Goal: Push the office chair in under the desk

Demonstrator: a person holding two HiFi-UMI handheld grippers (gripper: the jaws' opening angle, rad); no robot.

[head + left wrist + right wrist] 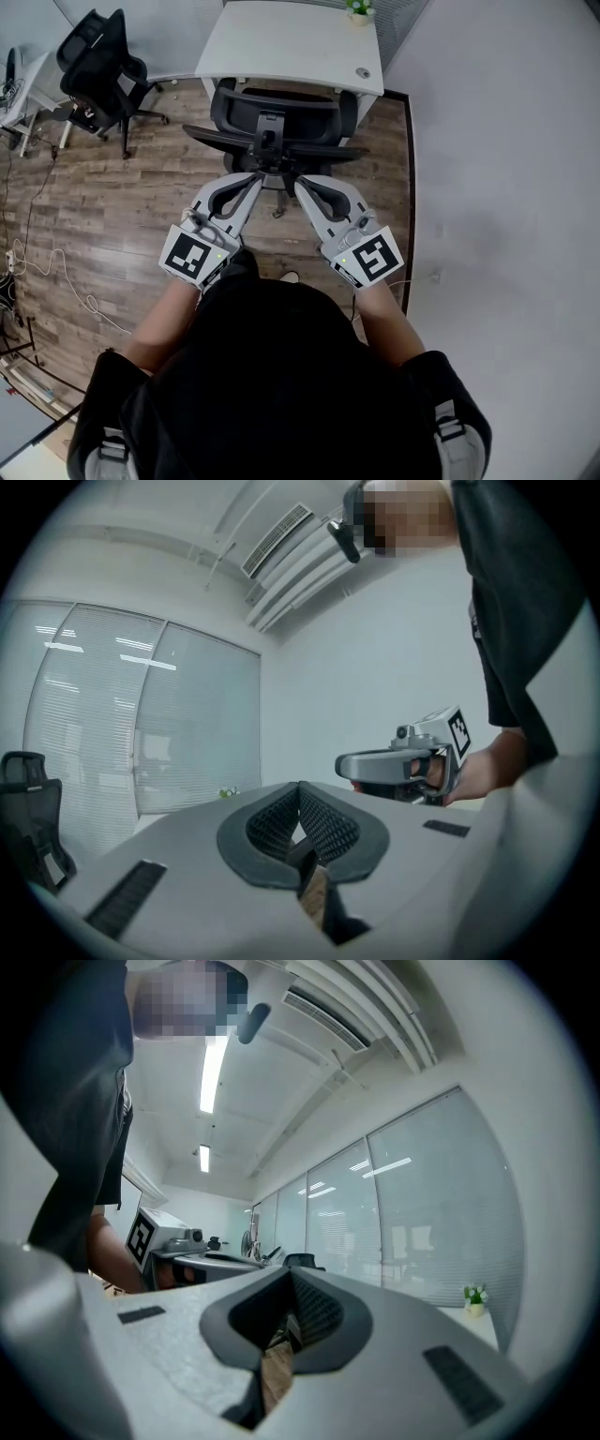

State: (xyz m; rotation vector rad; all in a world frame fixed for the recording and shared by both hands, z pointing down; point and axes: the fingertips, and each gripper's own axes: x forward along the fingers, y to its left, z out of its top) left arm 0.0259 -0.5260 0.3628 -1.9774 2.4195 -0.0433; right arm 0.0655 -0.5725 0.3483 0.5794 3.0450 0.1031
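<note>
The black office chair [279, 114] stands before the white desk [281, 42], with its back toward me and its front at the desk's near edge. In the head view both grippers point level at the chair's back. My left gripper [255, 178] is shut, just left of the headrest post [269, 141]. My right gripper [301, 180] is shut, just right of it. Whether either tip touches the chair I cannot tell. Nothing is held between the jaws in either gripper view. The left gripper view shows the right gripper [405, 761] in a hand.
A second black chair [101, 58] stands at the far left on the wood floor. A small potted plant [358, 9] sits on the desk's far right corner. A white wall [497, 141] runs along the right. Cables [56, 272] lie on the floor at left.
</note>
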